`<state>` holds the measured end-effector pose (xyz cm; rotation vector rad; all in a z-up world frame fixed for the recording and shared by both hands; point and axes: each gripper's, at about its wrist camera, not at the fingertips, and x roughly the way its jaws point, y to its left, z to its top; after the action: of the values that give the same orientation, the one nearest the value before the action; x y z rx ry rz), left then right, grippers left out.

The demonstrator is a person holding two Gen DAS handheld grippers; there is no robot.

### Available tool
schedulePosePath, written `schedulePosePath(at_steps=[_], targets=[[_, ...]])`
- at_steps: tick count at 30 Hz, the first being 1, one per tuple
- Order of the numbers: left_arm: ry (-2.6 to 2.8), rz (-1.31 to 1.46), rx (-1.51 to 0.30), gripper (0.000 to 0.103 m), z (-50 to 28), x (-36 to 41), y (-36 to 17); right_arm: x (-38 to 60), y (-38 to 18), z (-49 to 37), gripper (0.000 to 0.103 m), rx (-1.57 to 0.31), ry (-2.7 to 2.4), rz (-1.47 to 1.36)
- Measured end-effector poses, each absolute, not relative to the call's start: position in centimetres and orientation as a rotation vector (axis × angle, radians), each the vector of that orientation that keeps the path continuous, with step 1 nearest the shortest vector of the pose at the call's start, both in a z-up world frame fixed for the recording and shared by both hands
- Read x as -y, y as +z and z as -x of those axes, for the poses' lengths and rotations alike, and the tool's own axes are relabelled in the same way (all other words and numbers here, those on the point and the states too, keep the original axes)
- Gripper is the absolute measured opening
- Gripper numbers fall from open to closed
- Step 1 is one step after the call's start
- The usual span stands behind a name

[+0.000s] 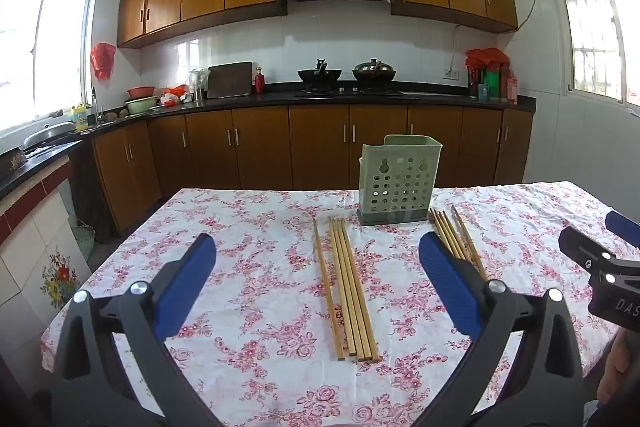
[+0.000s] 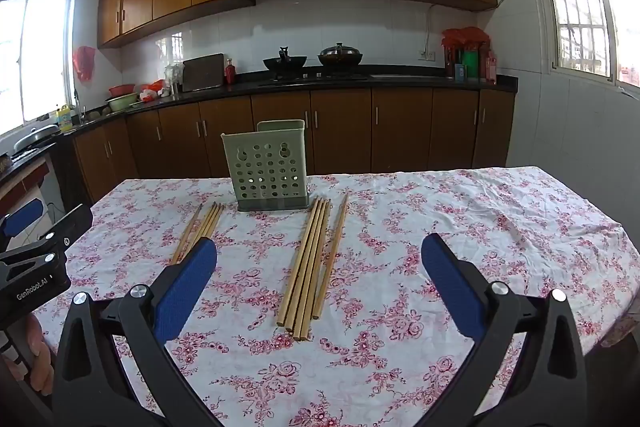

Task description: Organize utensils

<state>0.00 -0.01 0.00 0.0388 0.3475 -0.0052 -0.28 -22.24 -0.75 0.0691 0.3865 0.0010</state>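
Note:
A green perforated utensil holder [image 1: 396, 181] stands upright near the table's far edge; it also shows in the right wrist view [image 2: 267, 166]. Two bunches of wooden chopsticks lie on the floral tablecloth in front of it. The left bunch [image 1: 347, 287] lies between my left gripper's fingers and shows in the right wrist view [image 2: 200, 229]. The right bunch [image 2: 310, 263] lies ahead of my right gripper; its far ends show in the left wrist view [image 1: 460, 239]. My left gripper [image 1: 318, 259] is open and empty. My right gripper [image 2: 320, 259] is open and empty.
The table [image 2: 500, 227] carries a pink floral cloth. Its left edge drops toward the tiled counter [image 1: 24, 227]. Kitchen cabinets [image 1: 320, 143] and a stove with two woks [image 1: 344, 75] stand behind. The right gripper's body [image 1: 600, 267] shows beside the left one.

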Motion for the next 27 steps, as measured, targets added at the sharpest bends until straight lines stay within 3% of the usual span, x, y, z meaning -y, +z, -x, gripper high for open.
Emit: schedulePosePath(at_steps=[27], targets=[[-0.005,-0.042,-0.348,0.099,0.0,0.03,0.0,22.3,-0.87,0.39,0.101,-0.386,0.002,-0.077]])
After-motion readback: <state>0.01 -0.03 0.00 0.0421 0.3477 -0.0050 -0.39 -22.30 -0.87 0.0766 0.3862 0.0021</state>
